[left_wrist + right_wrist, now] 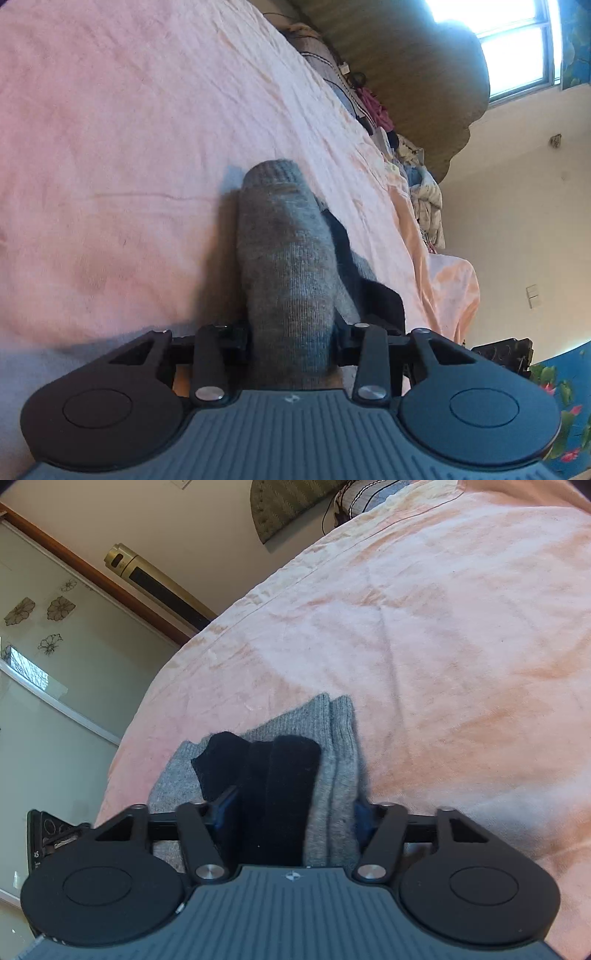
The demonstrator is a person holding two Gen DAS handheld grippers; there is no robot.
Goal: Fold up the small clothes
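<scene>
On the pink bedsheet [424, 635] near the bed's edge, the left gripper [293, 332] is clamped on a grey sock [291, 258] and the right gripper [291, 816] on grey [336, 775] and black socks [273, 794], with a heap of clothes [424, 192] along the far edge below a window [517, 44].

We can read almost nothing: only the letters "AS" on a dark device [40, 843] at the left edge of the right wrist view; smaller print beneath them is illegible.
</scene>
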